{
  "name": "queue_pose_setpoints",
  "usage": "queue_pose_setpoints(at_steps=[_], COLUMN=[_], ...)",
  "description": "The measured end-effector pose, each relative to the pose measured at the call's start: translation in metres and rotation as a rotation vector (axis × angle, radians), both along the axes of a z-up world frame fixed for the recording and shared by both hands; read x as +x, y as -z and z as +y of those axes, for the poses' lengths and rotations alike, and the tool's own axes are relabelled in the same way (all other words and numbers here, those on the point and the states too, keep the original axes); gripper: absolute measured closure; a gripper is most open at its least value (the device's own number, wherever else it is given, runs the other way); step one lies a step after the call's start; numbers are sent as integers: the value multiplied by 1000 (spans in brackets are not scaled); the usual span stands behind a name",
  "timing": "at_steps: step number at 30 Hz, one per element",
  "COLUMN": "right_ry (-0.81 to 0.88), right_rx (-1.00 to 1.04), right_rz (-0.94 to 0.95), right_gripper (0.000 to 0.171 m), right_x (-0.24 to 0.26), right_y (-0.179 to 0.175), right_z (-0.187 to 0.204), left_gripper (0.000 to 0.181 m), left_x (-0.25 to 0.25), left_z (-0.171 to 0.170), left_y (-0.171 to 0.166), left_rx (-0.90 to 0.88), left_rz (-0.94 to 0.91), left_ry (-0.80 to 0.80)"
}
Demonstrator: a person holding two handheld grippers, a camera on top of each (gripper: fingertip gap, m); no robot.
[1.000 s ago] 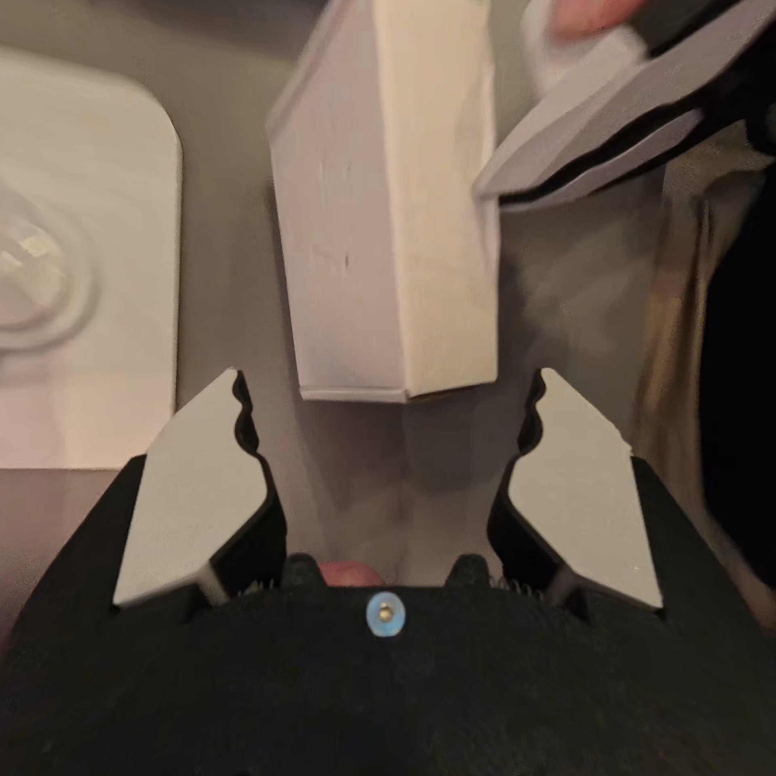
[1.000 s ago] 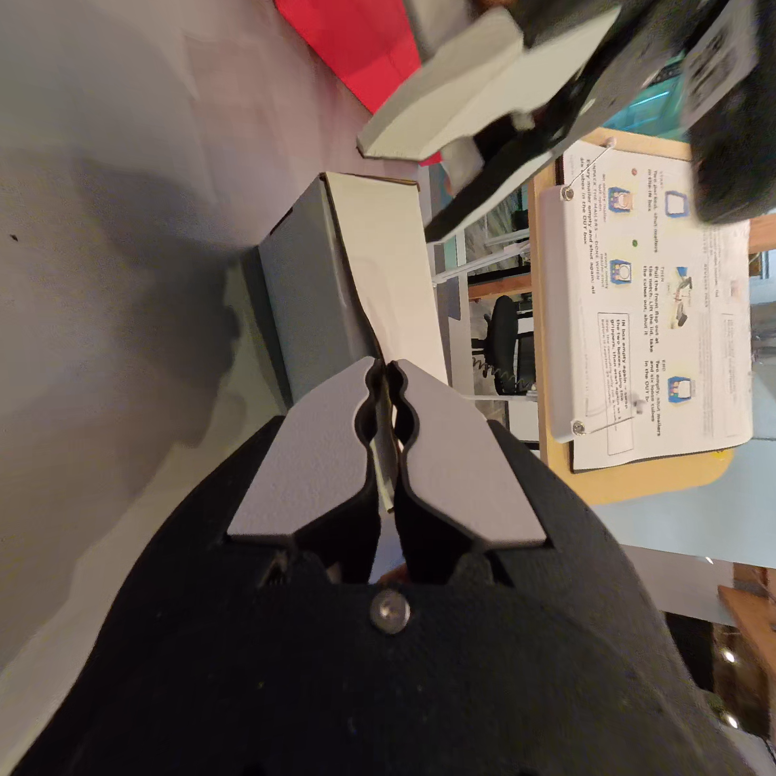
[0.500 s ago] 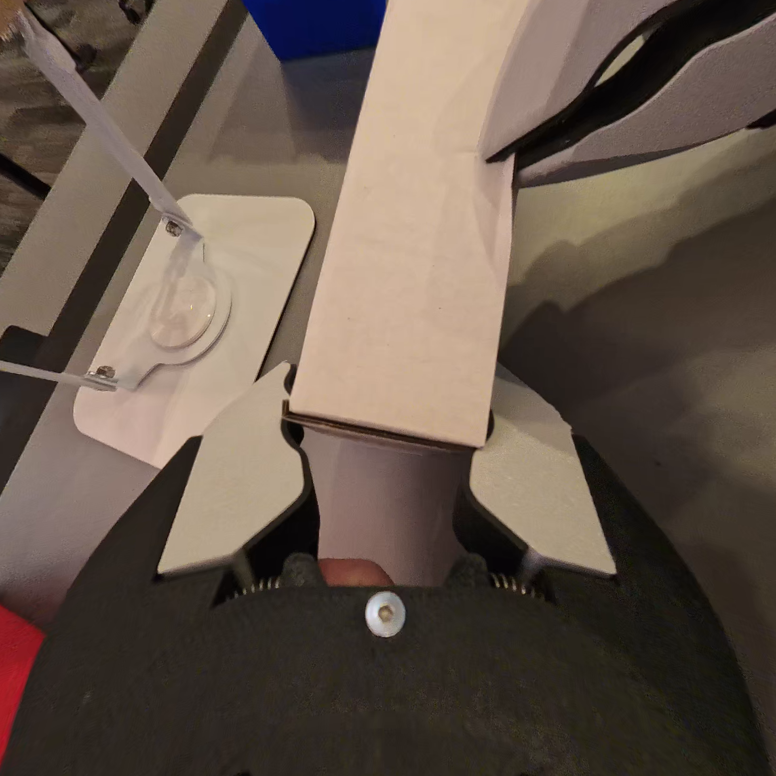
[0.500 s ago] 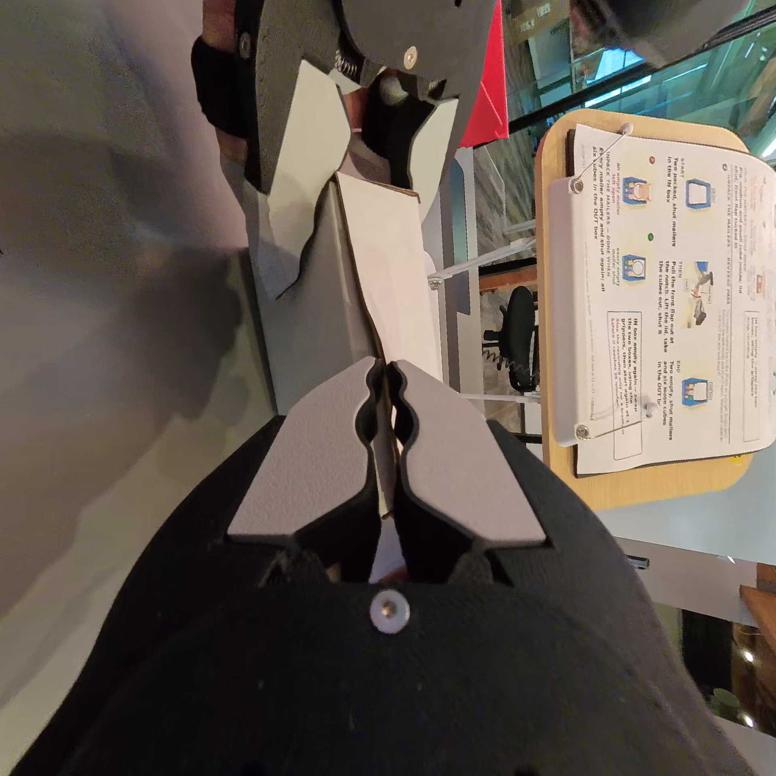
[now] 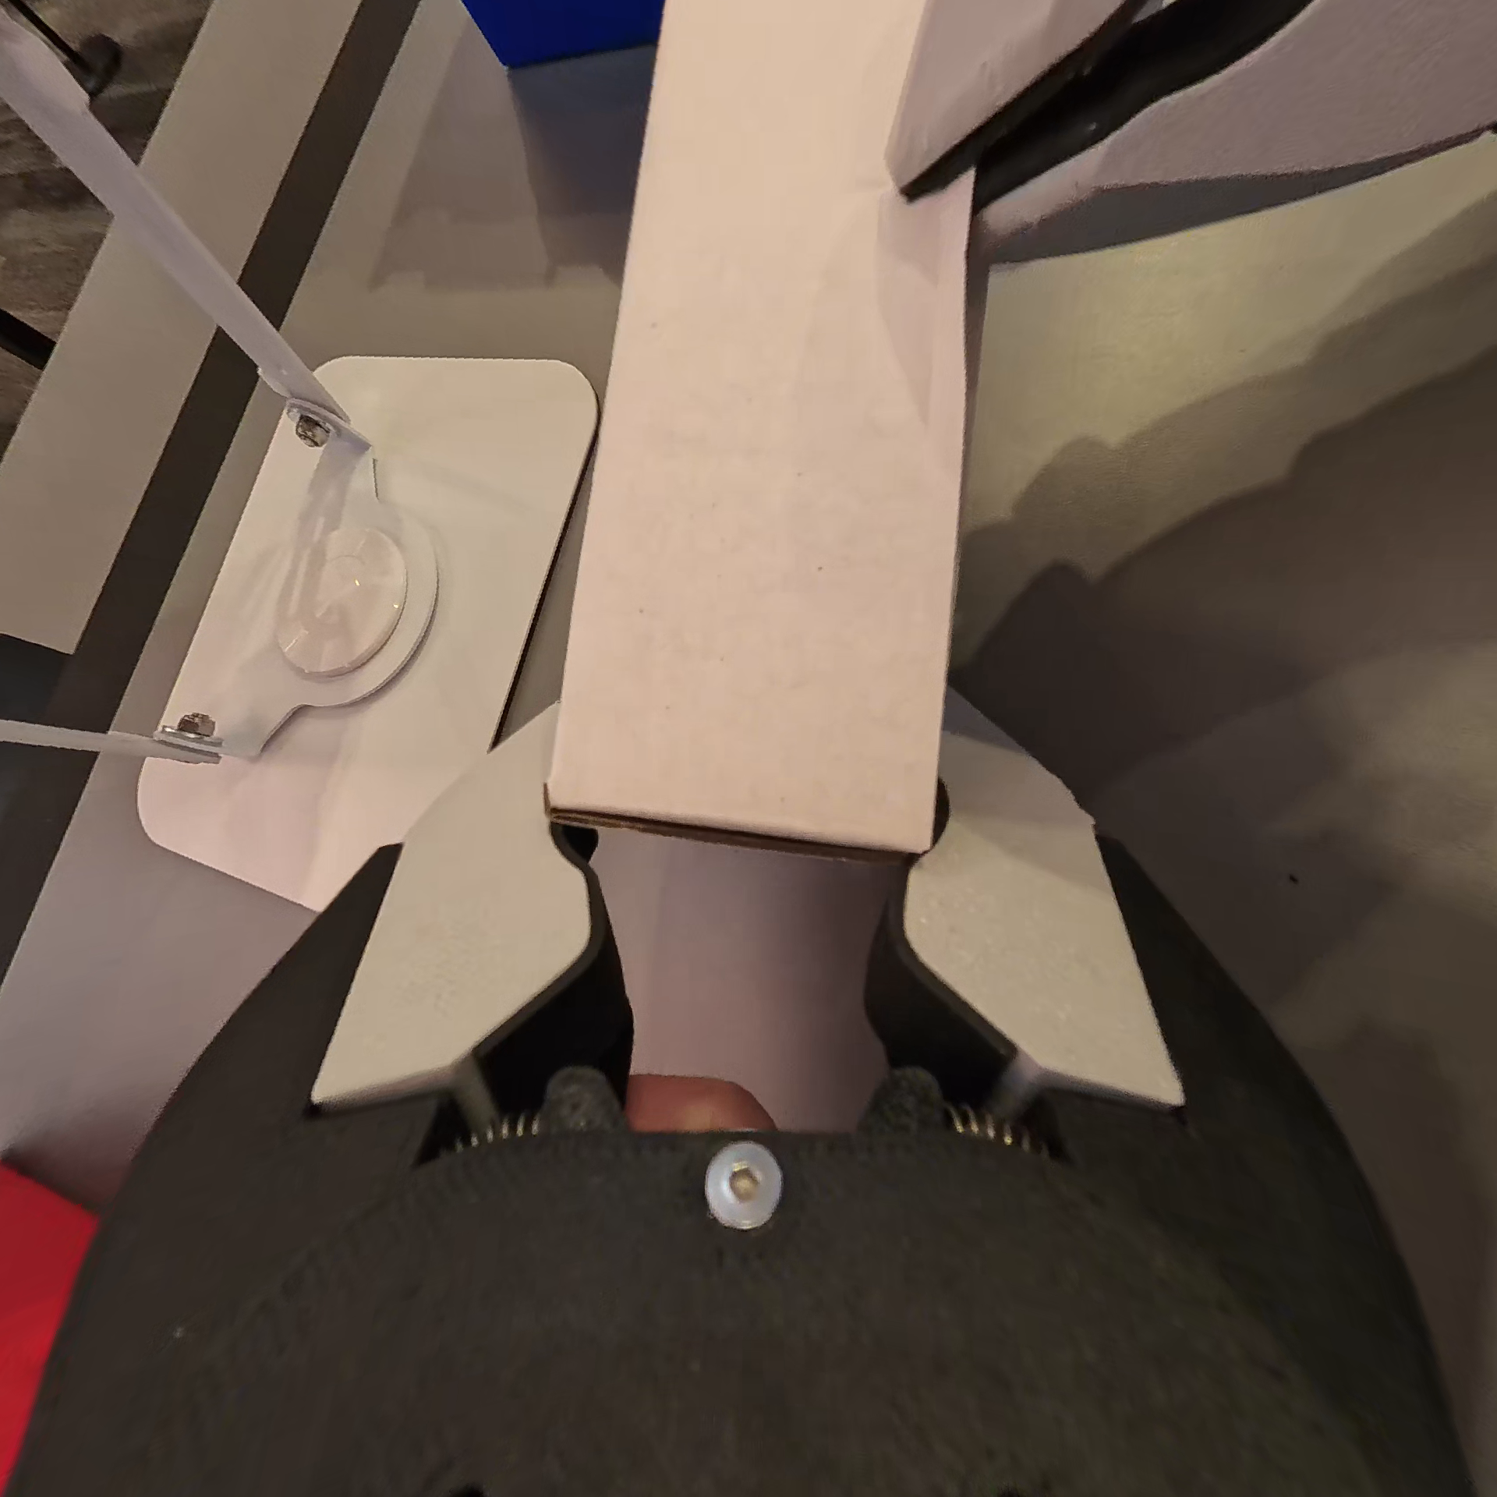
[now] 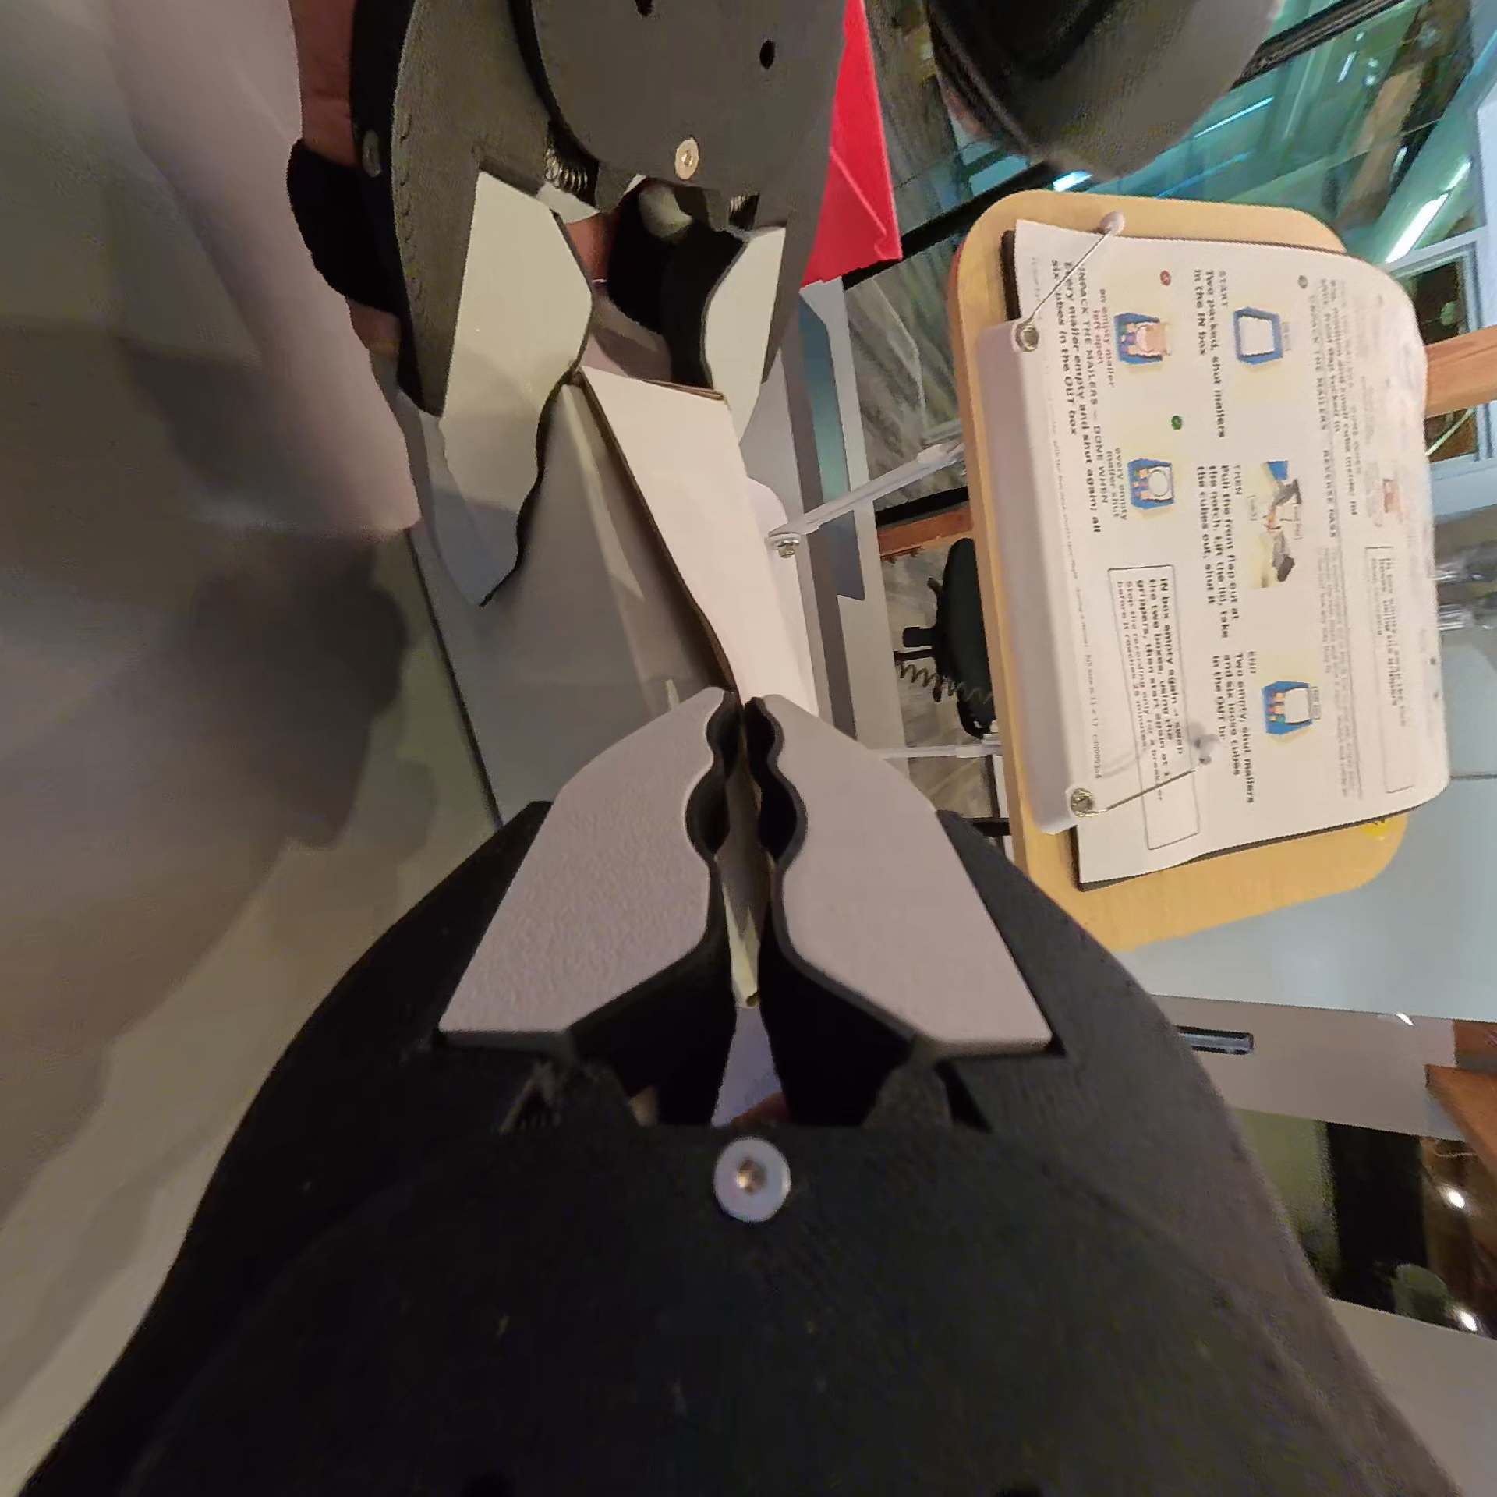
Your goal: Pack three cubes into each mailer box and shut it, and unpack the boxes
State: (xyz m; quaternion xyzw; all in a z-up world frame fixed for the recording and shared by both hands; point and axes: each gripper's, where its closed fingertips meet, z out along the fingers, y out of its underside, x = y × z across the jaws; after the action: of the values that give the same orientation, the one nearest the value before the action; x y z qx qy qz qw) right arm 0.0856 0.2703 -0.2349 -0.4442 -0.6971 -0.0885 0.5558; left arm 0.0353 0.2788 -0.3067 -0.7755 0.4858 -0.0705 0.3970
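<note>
A white mailer box (image 5: 778, 454) is held above the grey tabletop (image 5: 1264, 729) between two hand-held grippers, its lid apparently shut, though neither view shows inside it. The left gripper (image 5: 741, 818) straddles the box's near end, its fingers (image 5: 478, 915) spread to either side and touching or almost touching the cardboard; whether they truly clamp it cannot be told. The right gripper (image 6: 741, 713) has its fingers (image 6: 616, 883) clenched on a thin cardboard edge or flap at the opposite end of the box (image 6: 648, 518). No cubes appear in either view, so the contents remain unknown, and the task's progress is hard to gauge: this box looks closed and is in transit, with any opening, emptying or setting down not yet done. Beside the box, a white plate with a clear disc (image 5: 356, 583) lies on the tabletop; a printed instruction sheet on a wooden board (image 6: 1215, 551) stands beyond, and something red (image 6: 850, 186) lies at the edge.
</note>
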Motion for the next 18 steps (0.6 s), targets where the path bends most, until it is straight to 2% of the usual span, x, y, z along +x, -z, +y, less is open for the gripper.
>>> queue_pose_setpoints(at_steps=[5, 9, 12, 18], right_ry=[13, -21, -59, -26], right_rx=[-84, 27, 93, 165], right_rz=[62, -24, -81, -132], right_gripper=[170, 169, 161, 167], right_x=[0, 0, -10, -20], right_y=[-3, 5, 11, 9], right_z=[6, 3, -5, 6], left_gripper=[105, 106, 105, 106], left_x=[1, 1, 5, 1], left_z=[2, 2, 3, 4], left_y=[0, 1, 1, 2], left_rx=[-22, -55, -71, -97], left_rz=[-10, -29, -14, 5], left_ry=[-10, -14, -17, -33])
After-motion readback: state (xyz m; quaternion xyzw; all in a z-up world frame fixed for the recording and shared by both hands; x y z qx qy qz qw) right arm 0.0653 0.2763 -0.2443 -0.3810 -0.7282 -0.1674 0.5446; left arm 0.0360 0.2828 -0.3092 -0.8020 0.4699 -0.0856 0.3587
